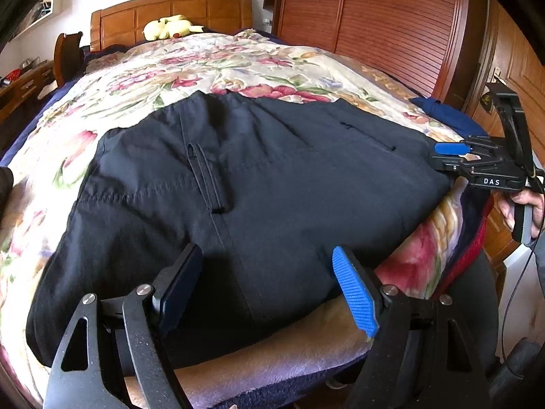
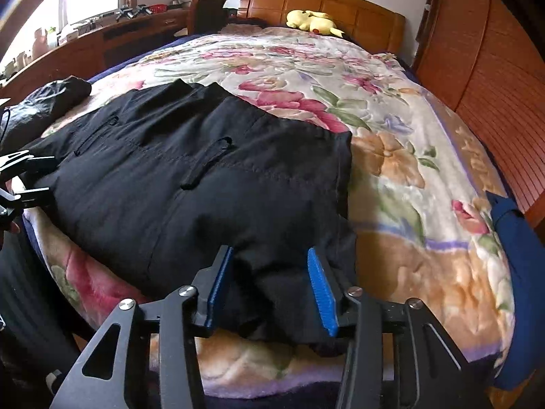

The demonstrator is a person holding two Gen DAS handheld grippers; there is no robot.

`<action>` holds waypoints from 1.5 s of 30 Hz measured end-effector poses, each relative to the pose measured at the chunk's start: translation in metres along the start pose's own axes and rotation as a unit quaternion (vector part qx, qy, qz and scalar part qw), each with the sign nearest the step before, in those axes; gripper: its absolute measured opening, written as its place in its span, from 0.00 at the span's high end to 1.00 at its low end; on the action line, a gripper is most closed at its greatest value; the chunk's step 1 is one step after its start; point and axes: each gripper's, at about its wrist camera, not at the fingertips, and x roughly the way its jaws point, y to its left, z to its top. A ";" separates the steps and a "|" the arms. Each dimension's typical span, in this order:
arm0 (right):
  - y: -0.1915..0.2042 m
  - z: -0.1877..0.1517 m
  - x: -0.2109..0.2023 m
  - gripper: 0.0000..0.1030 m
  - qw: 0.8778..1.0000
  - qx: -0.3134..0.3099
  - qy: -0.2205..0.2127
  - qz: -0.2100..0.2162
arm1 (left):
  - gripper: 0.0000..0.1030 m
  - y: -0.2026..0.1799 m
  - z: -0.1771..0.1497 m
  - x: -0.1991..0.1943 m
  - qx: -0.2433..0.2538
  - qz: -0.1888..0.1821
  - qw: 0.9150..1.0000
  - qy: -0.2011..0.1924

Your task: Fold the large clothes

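Observation:
A large black garment (image 1: 259,177) with zip pockets lies folded flat on the flowered bedspread (image 1: 211,61); it also shows in the right wrist view (image 2: 190,177). My left gripper (image 1: 269,272) is open, its jaws wide apart over the garment's near edge, holding nothing. My right gripper (image 2: 270,279) is open, its blue pads (image 2: 322,289) either side of the garment's near right corner, with cloth between them. The right gripper also shows at the garment's right edge in the left wrist view (image 1: 453,151). The left gripper shows at the left edge of the right wrist view (image 2: 30,177).
A yellow plush toy (image 1: 170,27) lies by the wooden headboard (image 1: 170,10). A blue cloth (image 2: 517,259) sits at the bed's right edge, another dark garment (image 2: 58,97) at the left. A wooden wardrobe (image 1: 374,17) stands right of the bed, a desk (image 2: 102,41) left.

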 end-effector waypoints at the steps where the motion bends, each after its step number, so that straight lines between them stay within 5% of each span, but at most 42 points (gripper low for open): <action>1: 0.000 0.001 0.000 0.53 1.000 0.001 0.001 -0.001 | 0.23 0.001 0.000 0.000 -0.001 0.000 1.000 0.000; 6: -0.010 0.000 0.000 0.49 1.000 0.027 0.007 0.008 | 0.23 0.000 -0.001 0.001 -0.001 -0.001 1.000 0.000; 14: -0.023 -0.012 0.015 0.29 0.997 0.076 0.029 0.011 | 0.22 -0.001 -0.001 0.002 0.001 -0.001 1.000 0.003; 19: -0.034 -0.020 0.036 0.27 0.990 0.122 0.041 0.050 | 0.22 -0.002 -0.002 0.004 0.000 0.001 1.000 0.004; 29: -0.032 -0.023 0.043 0.28 0.992 0.107 0.033 0.056 | 0.22 -0.001 -0.004 0.005 -0.002 0.000 1.000 0.003; 39: -0.027 -0.026 0.039 0.40 0.991 0.107 0.028 0.069 | 0.22 -0.001 -0.004 0.006 -0.003 -0.001 1.000 0.002; 45: -0.023 -0.021 0.033 0.66 0.989 0.104 0.031 0.096 | 0.21 -0.001 -0.005 0.006 -0.004 0.000 1.000 0.003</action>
